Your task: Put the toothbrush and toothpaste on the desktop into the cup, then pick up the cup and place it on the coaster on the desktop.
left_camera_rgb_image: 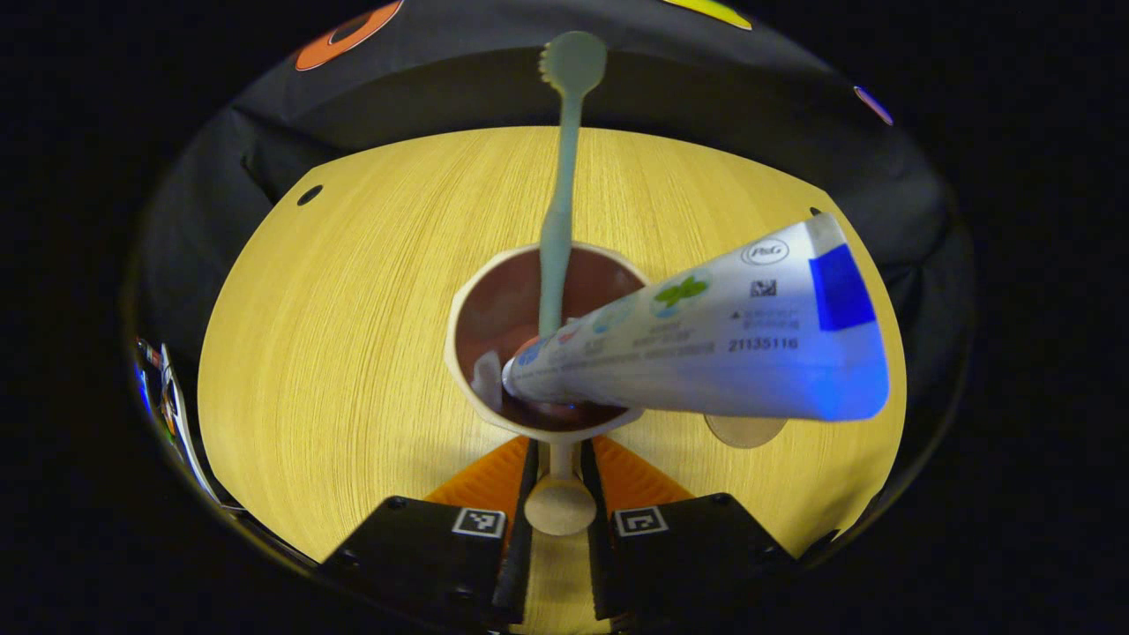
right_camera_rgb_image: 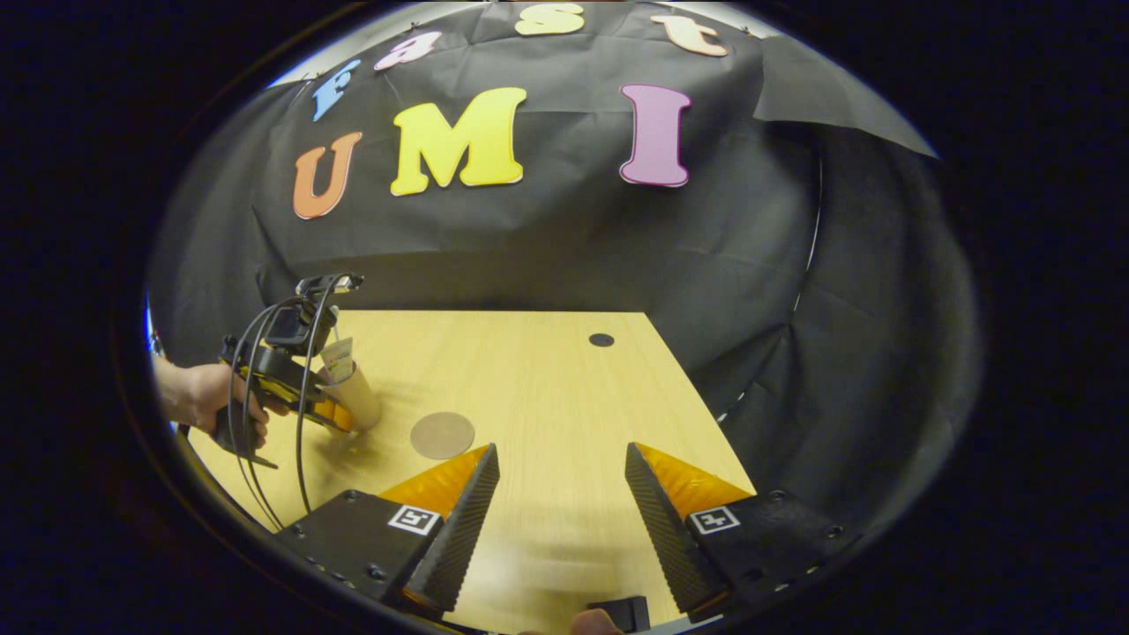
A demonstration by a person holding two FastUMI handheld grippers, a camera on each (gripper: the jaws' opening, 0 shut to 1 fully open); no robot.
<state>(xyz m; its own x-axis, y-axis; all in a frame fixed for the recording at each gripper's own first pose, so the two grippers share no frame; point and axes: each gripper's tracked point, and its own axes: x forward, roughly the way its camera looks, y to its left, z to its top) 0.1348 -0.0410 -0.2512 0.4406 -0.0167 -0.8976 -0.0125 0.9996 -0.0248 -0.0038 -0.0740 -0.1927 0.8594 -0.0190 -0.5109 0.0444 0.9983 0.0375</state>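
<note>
Cup [left_camera_rgb_image: 547, 339] upright on the light wooden desktop [left_camera_rgb_image: 353, 335], toothbrush [left_camera_rgb_image: 564, 176] and toothpaste [left_camera_rgb_image: 706, 344] leaning out of it. Left gripper [left_camera_rgb_image: 557, 494] clamped on the cup's handle. Round coaster [right_camera_rgb_image: 442, 435] just beside the cup, bare. Right gripper [right_camera_rgb_image: 562, 494] spread wide, holding nothing, above the desktop. Black cloth wall [right_camera_rgb_image: 564, 238] behind the desk.

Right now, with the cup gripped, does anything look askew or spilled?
Nothing spilled. The toothpaste leans steeply out over the rim of the cup, most of the tube overhanging, so it might tip out. The toothbrush stands upright. The left gripper pinches the cup's handle; the coaster is bare.
</note>
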